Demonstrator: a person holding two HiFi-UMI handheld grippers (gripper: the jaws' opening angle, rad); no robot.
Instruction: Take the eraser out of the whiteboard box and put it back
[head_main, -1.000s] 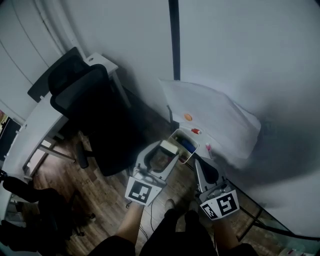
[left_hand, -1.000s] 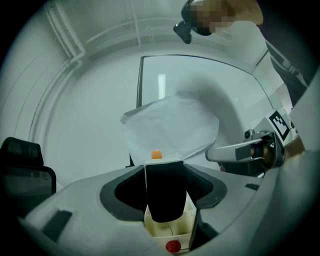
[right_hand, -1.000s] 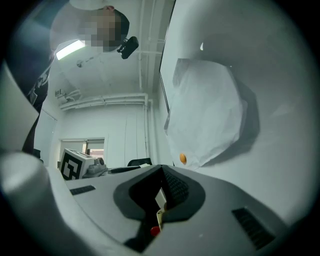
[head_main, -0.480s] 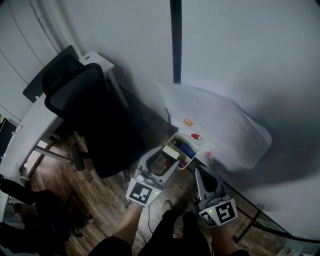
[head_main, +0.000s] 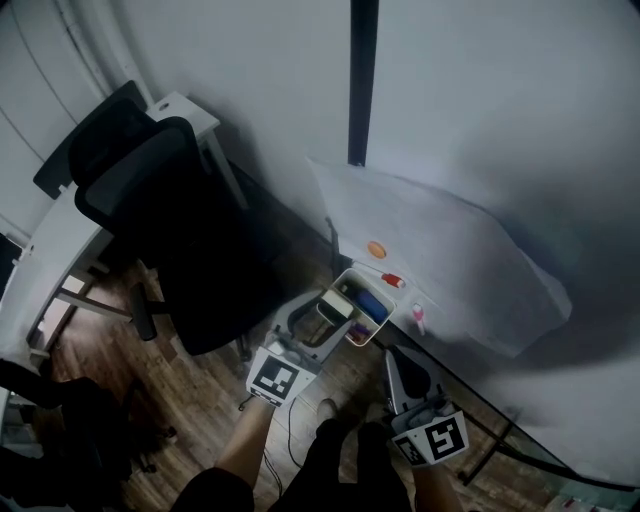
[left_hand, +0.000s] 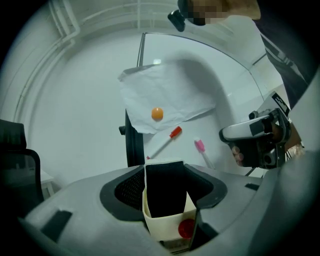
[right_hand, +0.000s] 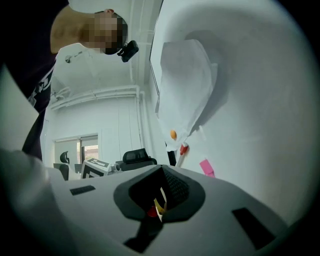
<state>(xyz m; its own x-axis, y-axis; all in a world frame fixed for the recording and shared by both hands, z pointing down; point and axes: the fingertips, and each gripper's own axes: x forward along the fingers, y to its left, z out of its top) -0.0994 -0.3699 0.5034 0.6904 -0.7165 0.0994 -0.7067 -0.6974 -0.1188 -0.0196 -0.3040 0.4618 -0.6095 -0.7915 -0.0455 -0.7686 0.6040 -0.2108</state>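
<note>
left gripper (left_hand: 168, 192) clamped on the eraser (left_hand: 161, 222), held clear of the whiteboard box (head_main: 352, 271), just beside its rim. right gripper (right_hand: 157, 205) closed to a slit, empty, below the box. removal looks done; putting it back remains.

No word, number or brand name can be read anywhere. The nearest things to signs are two black-and-white square markers, patterns and not letters: one (head_main: 274, 378) on the left gripper's (head_main: 332, 308) cube, below and left of the whiteboard box (head_main: 384, 318), the other (head_main: 433, 440) on the right gripper's (head_main: 396, 356) cube, below and right of that box. A red round dot (left_hand: 186, 228) on the eraser (left_hand: 165, 192) carries no legible print.
</note>
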